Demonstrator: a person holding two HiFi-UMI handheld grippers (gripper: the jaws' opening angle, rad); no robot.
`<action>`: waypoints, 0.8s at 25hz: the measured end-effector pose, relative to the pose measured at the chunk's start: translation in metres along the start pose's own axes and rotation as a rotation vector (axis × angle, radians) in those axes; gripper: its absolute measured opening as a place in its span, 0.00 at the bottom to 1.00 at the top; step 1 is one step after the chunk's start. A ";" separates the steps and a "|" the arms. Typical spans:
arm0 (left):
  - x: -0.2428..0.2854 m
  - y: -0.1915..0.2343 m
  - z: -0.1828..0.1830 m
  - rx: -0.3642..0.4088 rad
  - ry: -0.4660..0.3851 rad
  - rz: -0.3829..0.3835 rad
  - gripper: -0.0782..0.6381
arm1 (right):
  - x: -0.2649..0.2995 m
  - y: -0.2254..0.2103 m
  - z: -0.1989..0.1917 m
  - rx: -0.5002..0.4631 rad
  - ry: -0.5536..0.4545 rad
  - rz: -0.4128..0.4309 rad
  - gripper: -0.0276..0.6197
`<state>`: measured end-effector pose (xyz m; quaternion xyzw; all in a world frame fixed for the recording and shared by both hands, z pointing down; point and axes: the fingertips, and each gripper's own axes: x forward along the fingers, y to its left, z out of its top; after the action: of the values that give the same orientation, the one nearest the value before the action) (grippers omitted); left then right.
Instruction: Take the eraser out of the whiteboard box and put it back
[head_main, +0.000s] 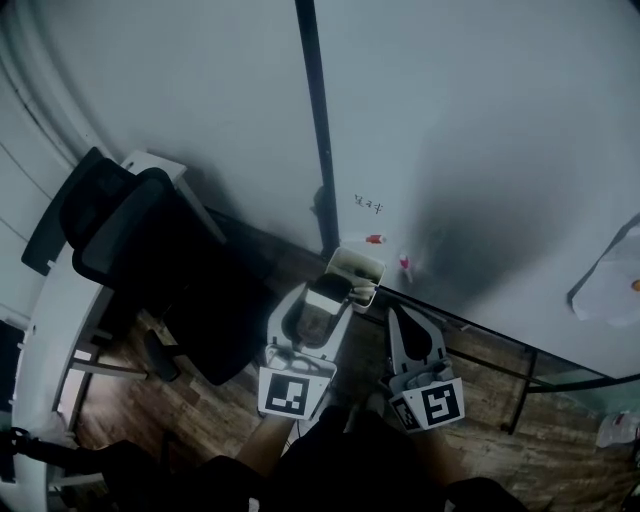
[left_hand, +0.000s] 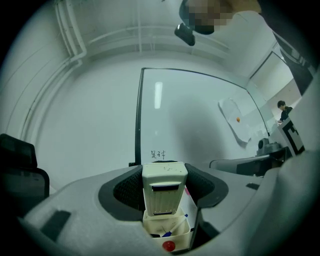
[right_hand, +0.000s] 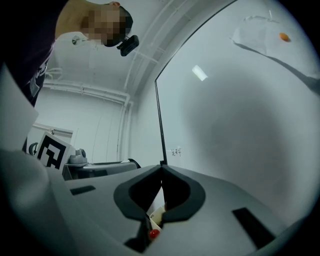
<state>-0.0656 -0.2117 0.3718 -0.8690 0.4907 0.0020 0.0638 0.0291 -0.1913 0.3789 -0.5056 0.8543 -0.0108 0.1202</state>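
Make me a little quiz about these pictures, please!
1. True or false: the left hand-held gripper is clamped on the eraser.
2. Where is the eraser compared with the whiteboard box? A: far off to one side. B: upright, right over its opening. C: underneath it.
3. Fill the gap: the right hand-held gripper has its jaws ____, with nothing between them.

Key: 1 true; 2 B; 3 shut.
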 end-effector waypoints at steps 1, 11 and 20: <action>0.005 0.002 -0.006 -0.008 0.013 -0.001 0.46 | 0.004 -0.001 -0.006 0.007 0.011 0.002 0.05; 0.023 0.012 -0.033 -0.042 0.062 0.003 0.46 | 0.016 0.000 -0.030 0.033 0.055 0.022 0.05; 0.045 0.013 -0.070 -0.043 0.133 -0.009 0.46 | 0.022 -0.007 -0.046 0.050 0.082 0.013 0.05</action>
<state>-0.0571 -0.2647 0.4369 -0.8705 0.4899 -0.0455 0.0126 0.0154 -0.2191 0.4198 -0.4962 0.8612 -0.0521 0.0975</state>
